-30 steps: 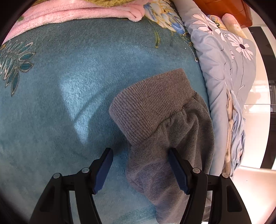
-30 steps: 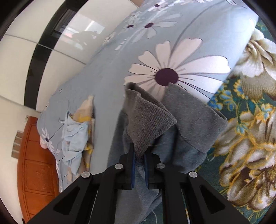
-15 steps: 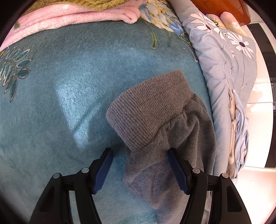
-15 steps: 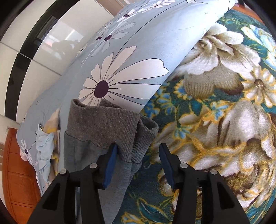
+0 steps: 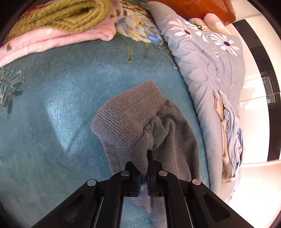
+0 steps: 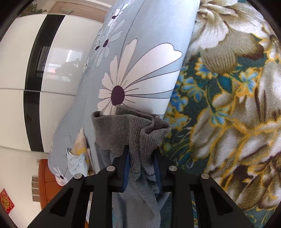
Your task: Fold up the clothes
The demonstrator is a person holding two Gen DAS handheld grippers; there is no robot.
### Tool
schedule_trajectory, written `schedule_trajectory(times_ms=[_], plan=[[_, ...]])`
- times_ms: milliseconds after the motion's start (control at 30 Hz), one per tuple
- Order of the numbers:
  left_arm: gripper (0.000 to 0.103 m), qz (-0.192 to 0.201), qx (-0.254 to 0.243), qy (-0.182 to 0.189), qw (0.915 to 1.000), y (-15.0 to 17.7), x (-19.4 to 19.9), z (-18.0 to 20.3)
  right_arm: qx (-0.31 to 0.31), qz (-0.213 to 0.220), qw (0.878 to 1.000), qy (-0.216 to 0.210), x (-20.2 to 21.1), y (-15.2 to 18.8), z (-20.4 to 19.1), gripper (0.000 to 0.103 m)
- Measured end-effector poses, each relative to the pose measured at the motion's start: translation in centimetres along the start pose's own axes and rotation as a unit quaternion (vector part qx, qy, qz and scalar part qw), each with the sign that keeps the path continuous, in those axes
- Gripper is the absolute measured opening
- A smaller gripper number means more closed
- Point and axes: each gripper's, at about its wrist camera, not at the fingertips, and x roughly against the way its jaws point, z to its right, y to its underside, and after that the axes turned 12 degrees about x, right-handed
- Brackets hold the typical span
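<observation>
Your left gripper pinches the grey sweatshirt, whose ribbed cuff runs toward 11 o'clock on the teal blanket, while your right gripper, partly closed, straddles its bunched hem.

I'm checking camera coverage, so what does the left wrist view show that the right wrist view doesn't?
Only the left wrist view shows the pink blanket, the green knit on it, the plain teal stretch of the blanket, and the left gripper pinched on the grey sweater. Only the right wrist view shows the white wardrobe, the red wall decoration, and the right gripper around the sweater's ribbed hem. Both show the sweater and the daisy quilt.
</observation>
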Motion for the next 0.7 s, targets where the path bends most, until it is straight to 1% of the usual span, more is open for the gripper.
schedule_trajectory(times_ms=[100,200,333,433,467,500,533,567,600,667,700], plan=[[0.004,0.009,-0.004,0.032,0.9994,-0.3,1.7,0.8,0.030,0.002,0.999,-0.025,1.8,0.2,-2.4,0.018],[0.003,0.016,-0.034,0.068,0.9970,-0.7,3.9,2.8,0.066,0.002,0.996,-0.055,4.2,0.3,-5.4,0.017],[0.003,0.029,-0.082,0.122,0.9887,-1.1,8.3,4.8,0.115,0.011,0.988,-0.104,8.4,1.1,-9.8,0.016],[0.003,0.029,-0.107,0.159,0.9811,-1.7,12.2,4.0,0.149,0.019,0.978,-0.143,12.5,2.6,-12.5,0.015],[0.003,0.029,-0.116,0.162,0.9796,-2.0,13.2,3.4,0.161,0.022,0.975,-0.153,13.9,3.1,-13.1,0.015],[0.003,0.027,-0.123,0.156,0.9796,-2.1,13.9,2.4,0.175,0.026,0.972,-0.152,15.2,3.8,-13.3,0.015],[0.004,0.023,-0.131,0.141,0.9811,-2.3,14.0,1.3,0.183,0.028,0.972,-0.145,16.6,4.4,-12.9,0.015],[0.004,0.019,-0.137,0.123,0.9827,-2.4,13.9,0.1,0.182,0.028,0.974,-0.133,17.8,4.9,-11.7,0.015],[0.004,0.011,-0.140,0.097,0.9854,-2.6,13.2,-1.3,0.171,0.025,0.978,-0.114,18.4,5.3,-10.0,0.015],[0.004,-0.012,-0.124,0.048,0.9910,-2.7,10.6,-4.6,0.146,0.012,0.988,-0.055,18.2,6.3,-5.7,0.015],[0.004,-0.029,-0.105,0.034,0.9934,-2.6,9.3,-6.5,0.129,0.005,0.992,-0.011,17.9,7.0,-3.2,0.015]])
